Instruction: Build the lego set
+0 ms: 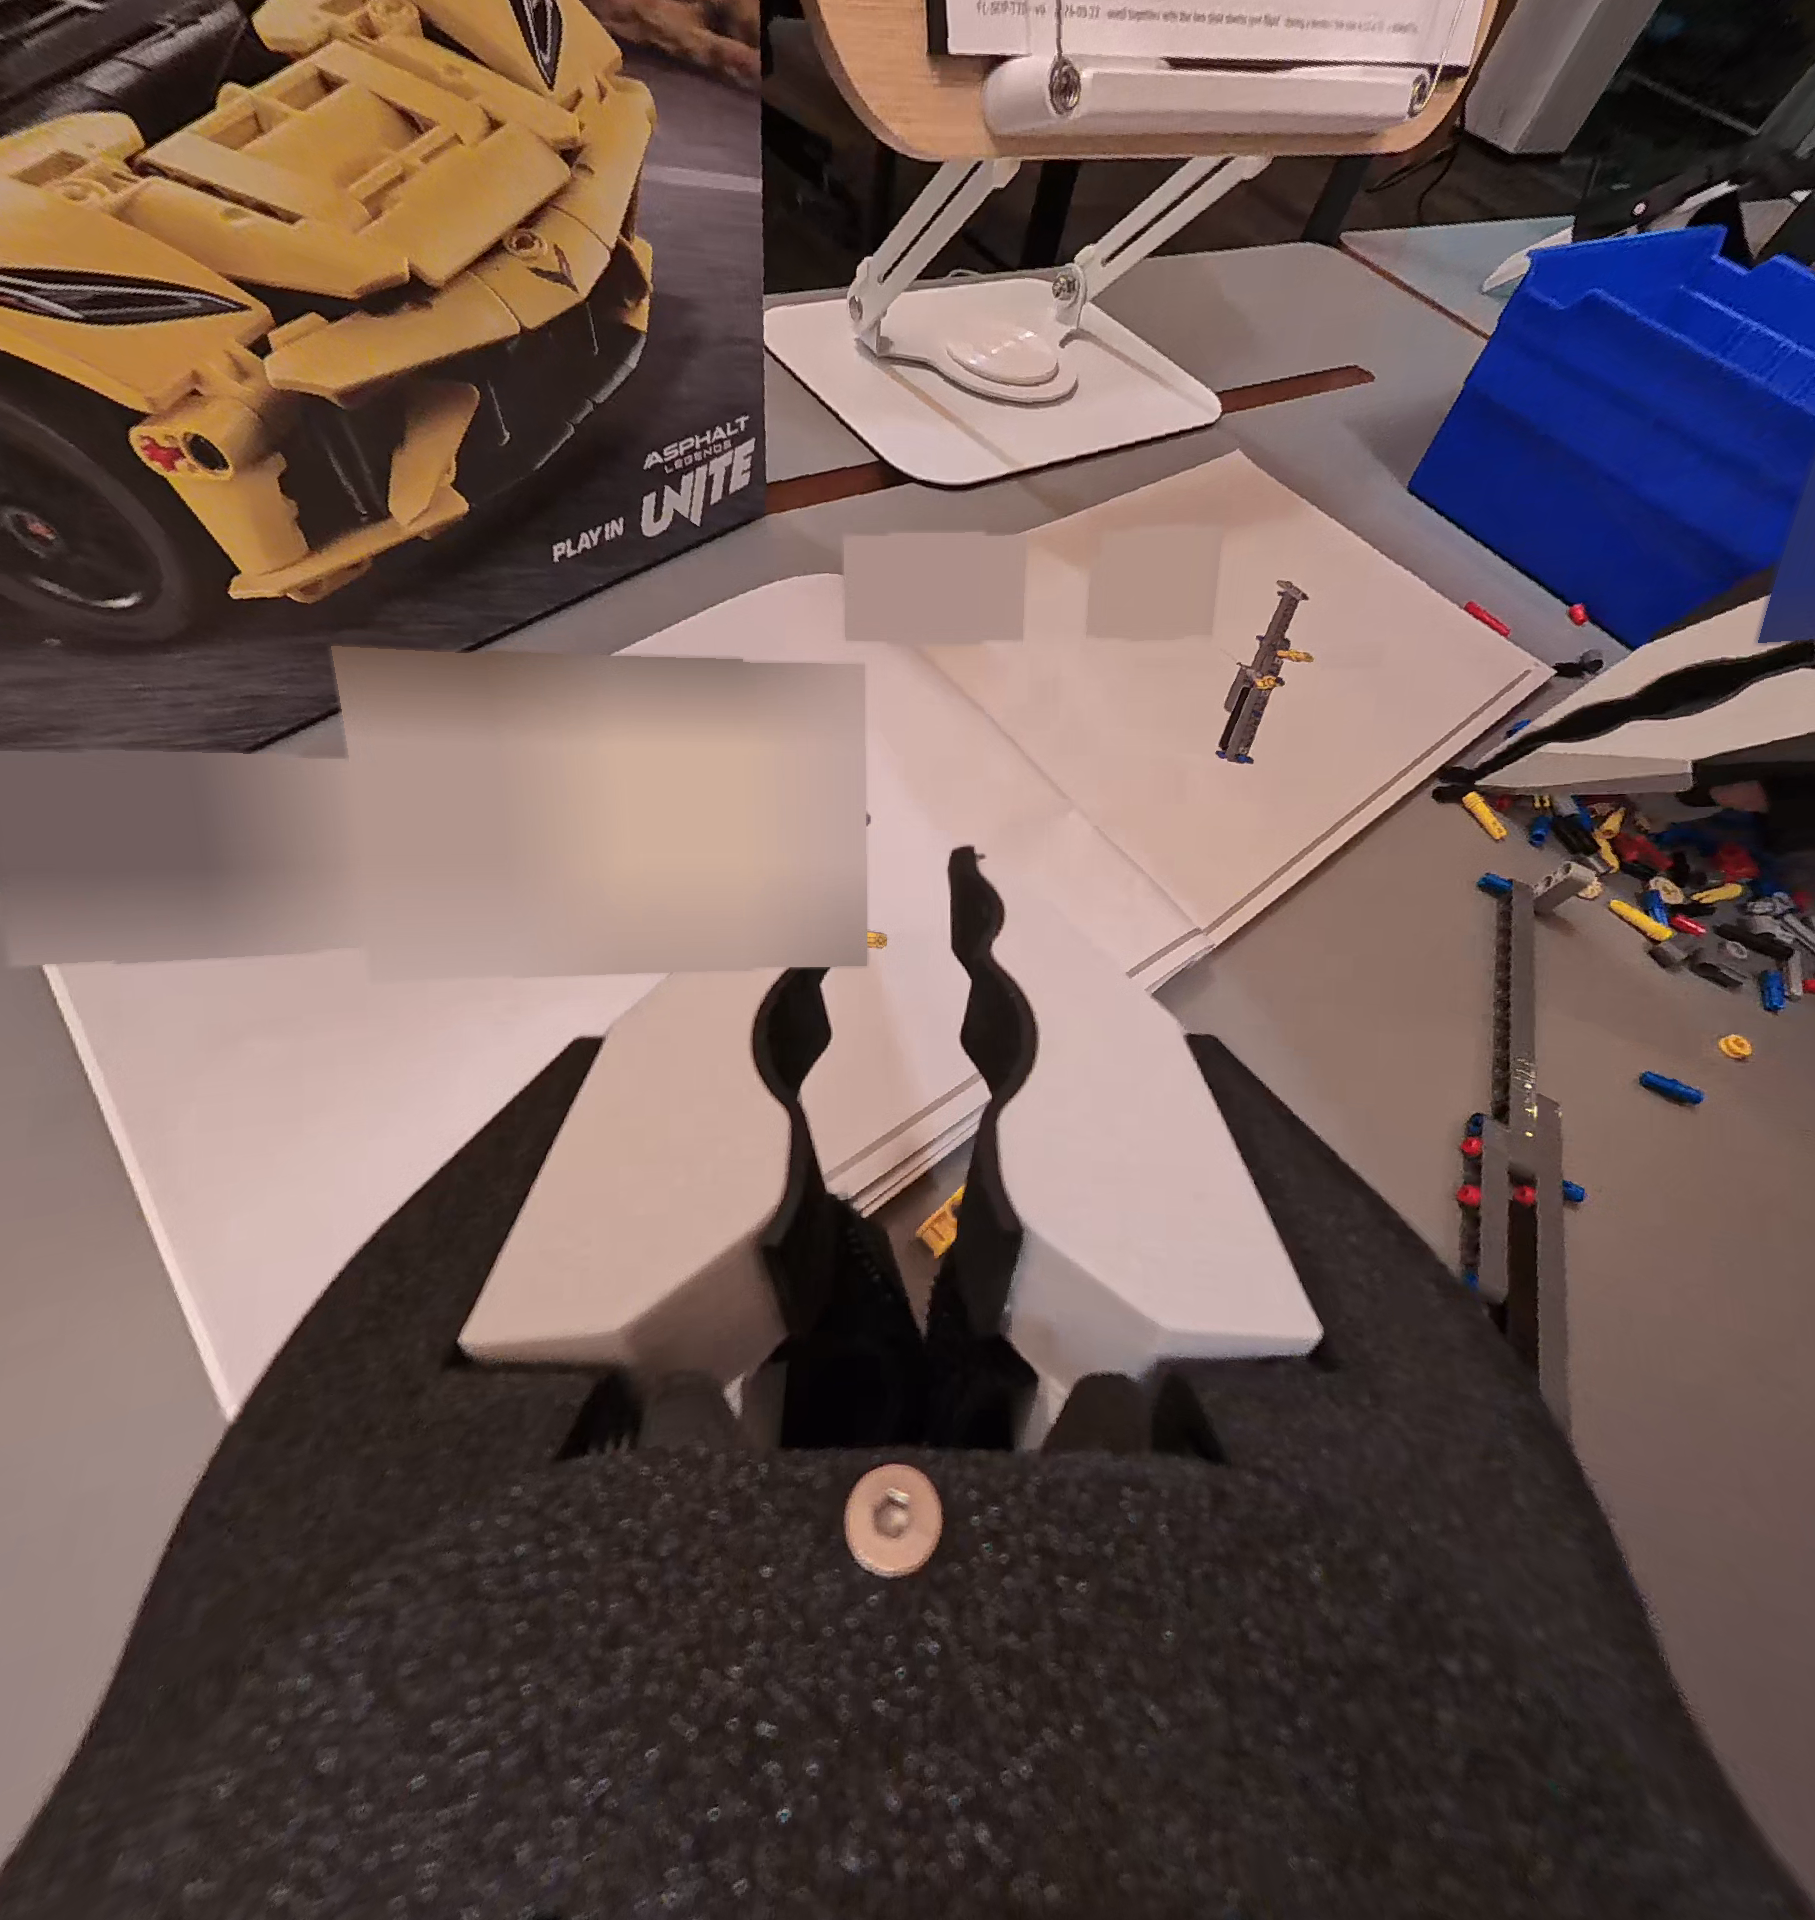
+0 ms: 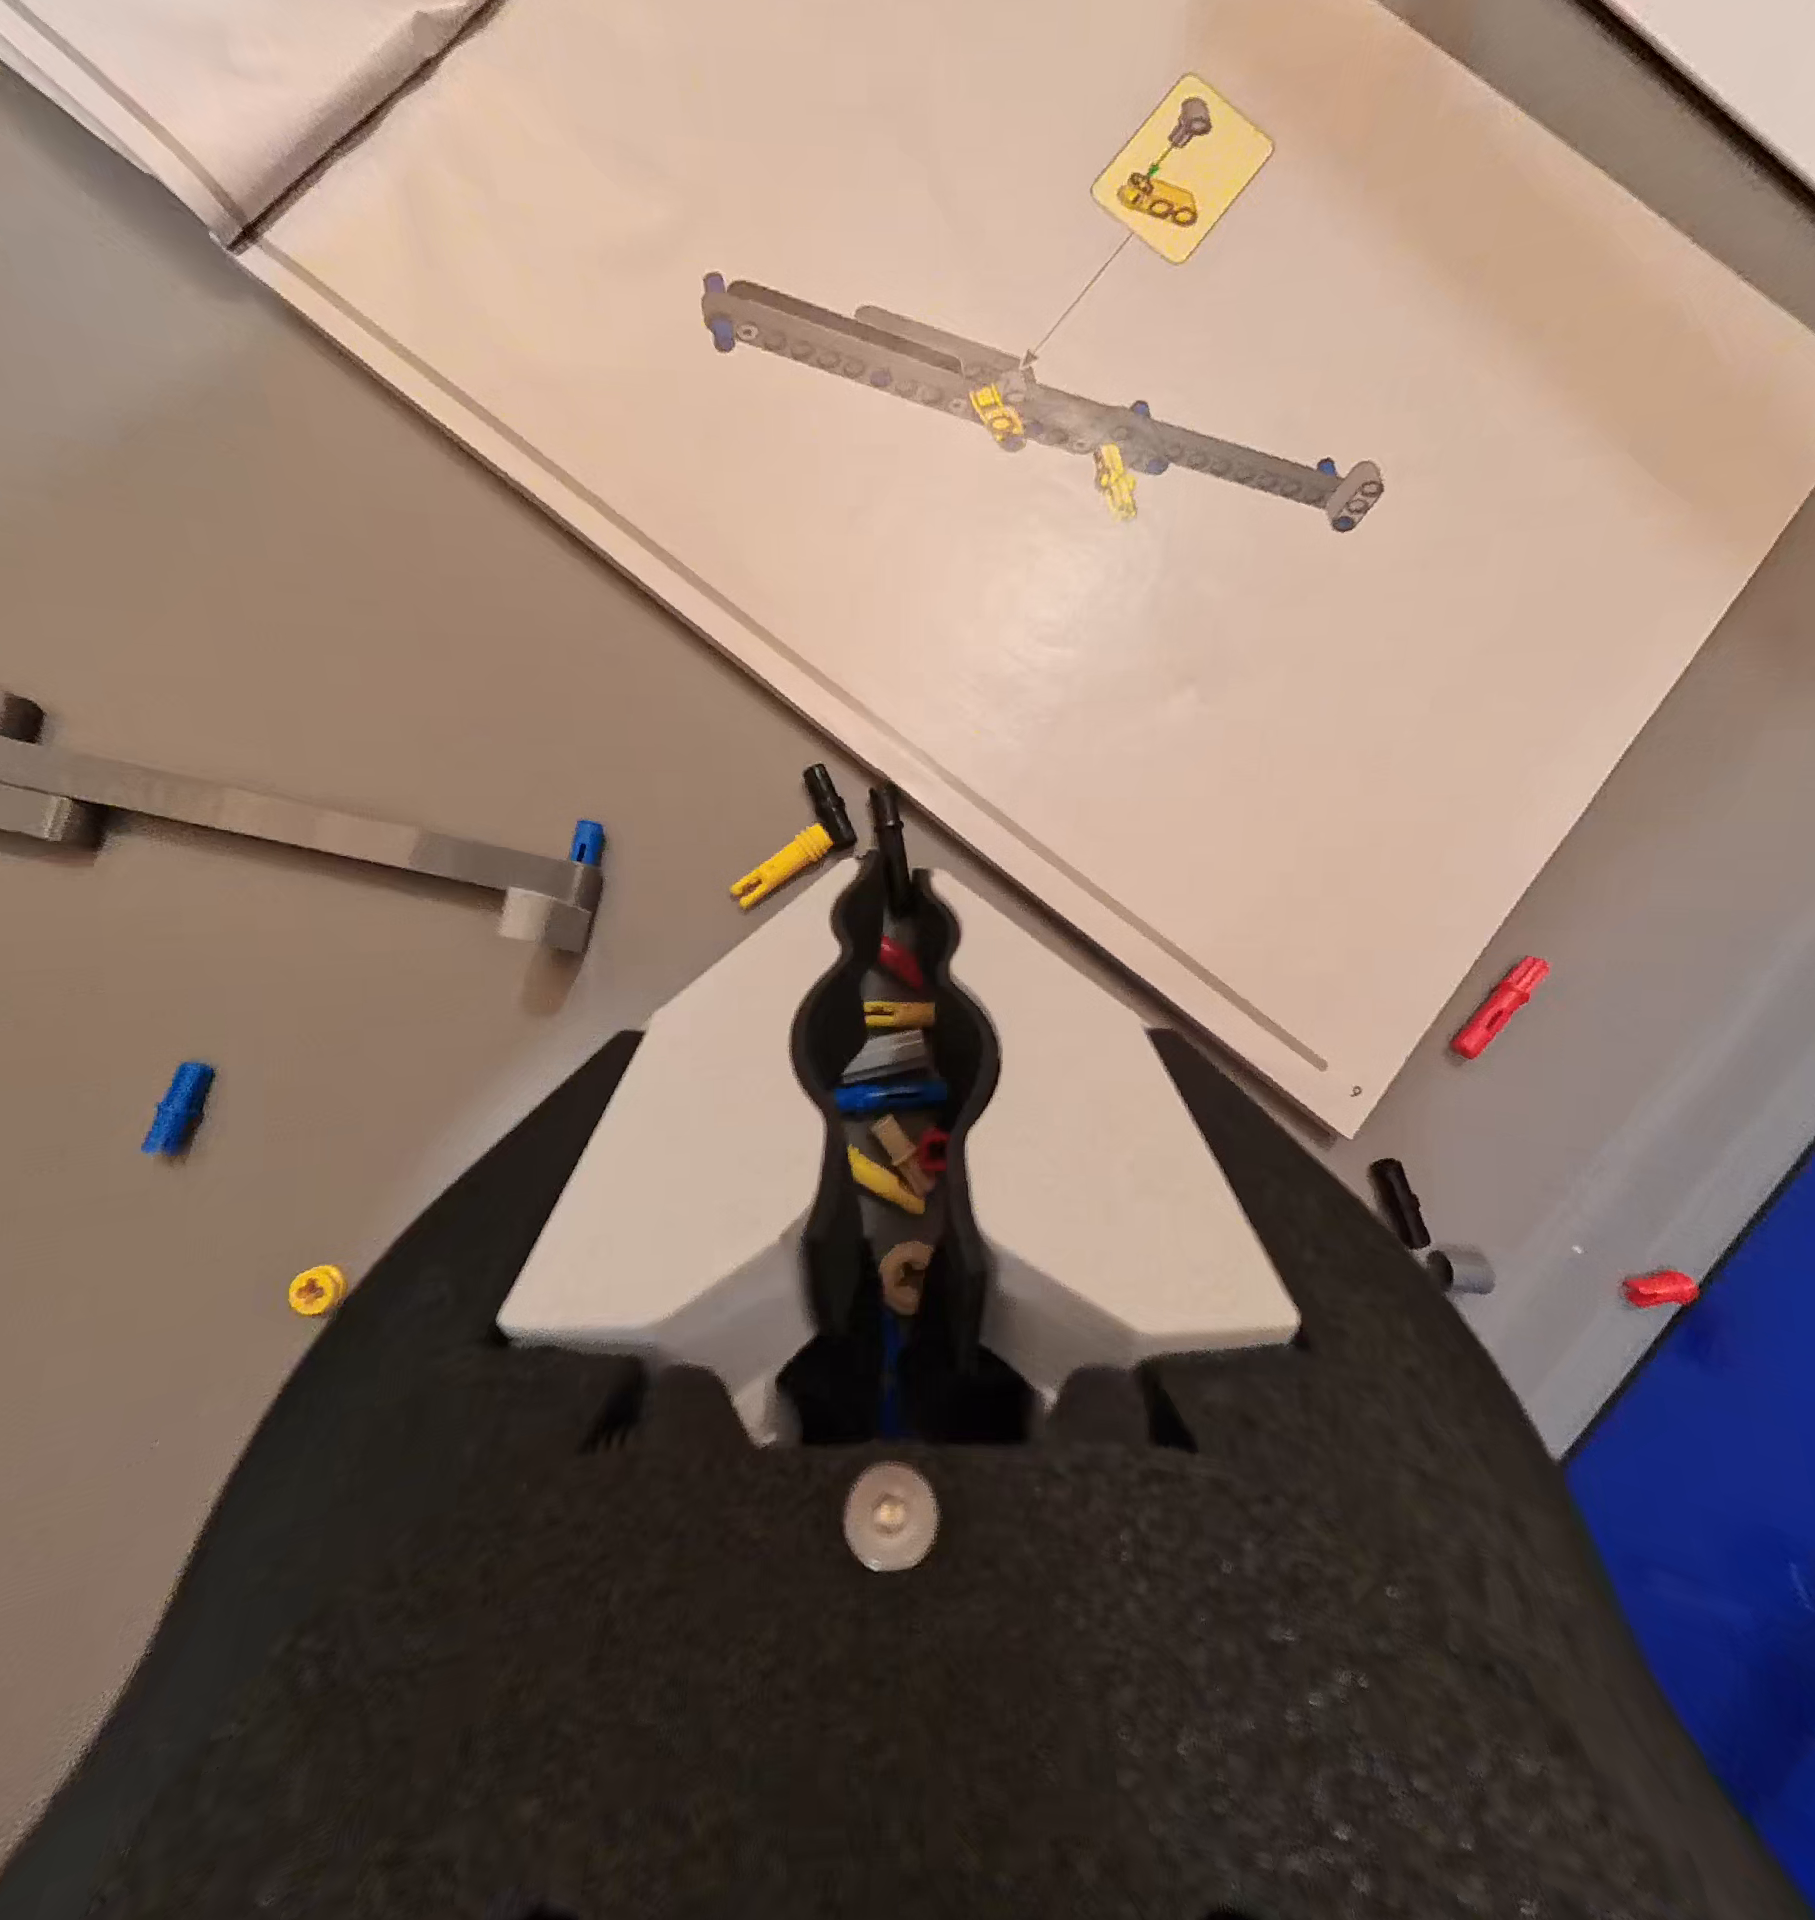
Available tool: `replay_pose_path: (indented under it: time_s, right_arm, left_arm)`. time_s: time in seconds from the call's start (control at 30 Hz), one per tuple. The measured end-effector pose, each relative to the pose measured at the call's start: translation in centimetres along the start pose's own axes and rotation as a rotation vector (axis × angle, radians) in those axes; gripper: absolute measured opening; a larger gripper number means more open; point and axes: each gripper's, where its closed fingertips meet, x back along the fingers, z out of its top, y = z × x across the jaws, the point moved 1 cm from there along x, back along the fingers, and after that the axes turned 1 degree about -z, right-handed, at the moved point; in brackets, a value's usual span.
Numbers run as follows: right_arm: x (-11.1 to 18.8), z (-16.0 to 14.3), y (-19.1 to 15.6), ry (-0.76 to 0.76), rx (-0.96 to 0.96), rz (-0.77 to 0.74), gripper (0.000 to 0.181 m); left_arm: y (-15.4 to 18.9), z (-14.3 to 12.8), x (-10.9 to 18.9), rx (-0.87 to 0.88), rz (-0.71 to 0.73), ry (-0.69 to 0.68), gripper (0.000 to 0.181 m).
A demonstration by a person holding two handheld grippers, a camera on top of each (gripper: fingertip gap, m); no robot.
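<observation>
The right gripper (image 2: 895,894) pinches a black pin (image 2: 887,831) at the instruction booklet's (image 2: 1090,644) edge; it could slip. The left gripper's (image 1: 898,997) jaws are narrowly parted, empty. The grey beam assembly (image 2: 259,810) lies near the surface's left edge.

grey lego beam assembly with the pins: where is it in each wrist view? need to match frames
Left wrist view: grey beam assembly at the right edge, on the table, running away from the camera.
Right wrist view: grey beam assembly at the left edge, blue pin at its near end.
Shared landmark: the open instruction booklet, beside it in both.
</observation>
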Motion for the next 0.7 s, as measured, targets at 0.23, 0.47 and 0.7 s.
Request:
replay_pose_path:
  time_s: [0.23, 0.47, 0.7]
  right_arm:
    - [1.6, 1.0, -0.3, 0.069, 0.008, -0.022, 0.003]
    - [7.2, 3.8, -4.1, 0.241, -0.026, 0.010, 0.003]
    - [4.8, 2.0, -15.6, 0.158, -0.012, 0.232, 0.003]
  left_arm:
    - [-1.4, -0.6, 0.5, -0.020, 0.056, -0.003, 0.018]
    - [-3.1, -0.9, 1.6, -0.008, 0.102, 0.011, 0.019]
    - [-3.8, -1.0, 2.4, 0.001, 0.122, 0.024, 0.018]
